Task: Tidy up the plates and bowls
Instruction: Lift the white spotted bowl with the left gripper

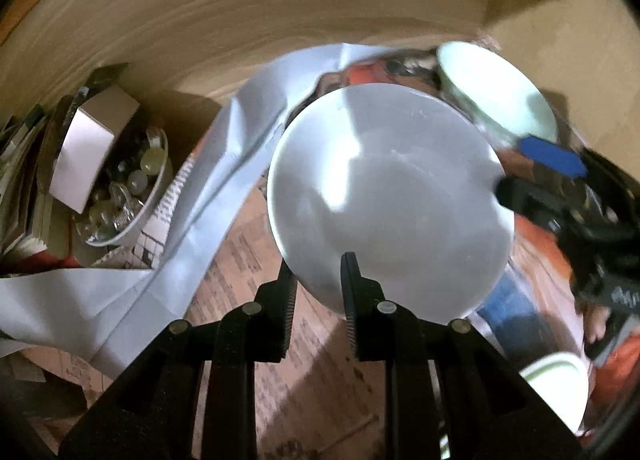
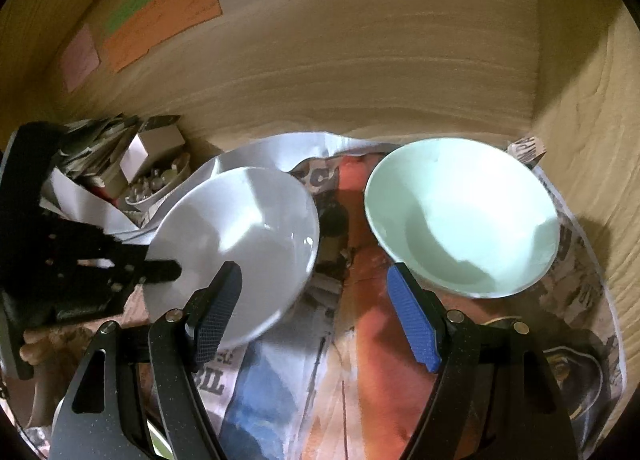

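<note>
We see a smooth, glossy white bowl (image 1: 388,196), round and shallow, tilted with its rim pinched between the narrow black ribbed fingers of the left gripper (image 1: 320,288); one finger lies inside the rim, the other under it. In the right wrist view the same bowl (image 2: 240,244) hangs over crumpled newspaper (image 2: 360,360), printed in orange, blue and black, that covers the shelf floor. Beside it, well apart, a pale mint-green bowl (image 2: 460,220) of the same glossy finish sits on the paper. The right gripper (image 2: 316,308) has its blue-padded fingers spread wide with nothing between them, one pad just before the green bowl's near rim and the other in front of the white bowl. Wood-grain panels (image 2: 360,40) close the back and side, with orange, green and pink paper notes (image 2: 160,20) stuck on. To the left, a smaller white bowl (image 1: 132,200) holds glassy round beads and a slanted cardboard box (image 1: 88,148), with folded white paper (image 1: 224,164) trailing beside it. Another white rim (image 1: 560,388) shows at the lower right of the left view.
</note>
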Available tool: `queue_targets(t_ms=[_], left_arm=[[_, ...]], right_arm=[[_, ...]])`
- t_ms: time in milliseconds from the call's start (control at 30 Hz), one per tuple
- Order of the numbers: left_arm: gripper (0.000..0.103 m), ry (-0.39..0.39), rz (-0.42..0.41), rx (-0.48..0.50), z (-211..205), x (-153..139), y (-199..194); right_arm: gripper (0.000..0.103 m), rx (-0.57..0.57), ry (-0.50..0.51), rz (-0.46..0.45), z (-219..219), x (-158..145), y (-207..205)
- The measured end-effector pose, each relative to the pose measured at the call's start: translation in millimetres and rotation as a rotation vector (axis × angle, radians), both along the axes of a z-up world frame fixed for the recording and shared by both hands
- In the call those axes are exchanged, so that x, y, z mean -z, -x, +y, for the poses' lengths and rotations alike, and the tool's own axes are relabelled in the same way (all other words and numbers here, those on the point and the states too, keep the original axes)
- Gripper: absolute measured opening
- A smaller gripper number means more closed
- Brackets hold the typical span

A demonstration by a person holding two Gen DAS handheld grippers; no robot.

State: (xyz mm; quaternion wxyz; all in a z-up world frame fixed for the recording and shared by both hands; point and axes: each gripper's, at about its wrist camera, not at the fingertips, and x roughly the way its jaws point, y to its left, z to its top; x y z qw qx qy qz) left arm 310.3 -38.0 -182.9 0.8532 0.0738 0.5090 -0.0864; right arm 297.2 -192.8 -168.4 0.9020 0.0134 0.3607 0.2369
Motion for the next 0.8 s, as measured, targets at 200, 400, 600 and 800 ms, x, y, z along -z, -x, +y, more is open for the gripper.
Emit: queue_targets(t_ms=[200, 400, 600, 800], left_arm=[[0.022, -0.017, 0.006, 0.067, -5, -1, 16], [0.023, -0.005, 0.001, 0.055, -2, -2, 19], [0.023, -0.053, -0.032, 0.074, -6, -2, 20], [0.022, -0.010, -0.015, 0.055, 3, -5, 20]], right_arm=[[0.060, -0.034, 0.004, 0.078, 4, 12, -6], [0.031, -0.065, 0.006, 0.140, 8, 22, -11], [0.019, -0.083, -0.005, 0.134, 11, 21, -5], [0.019, -0.072, 0.007, 0.109, 15, 14, 0]])
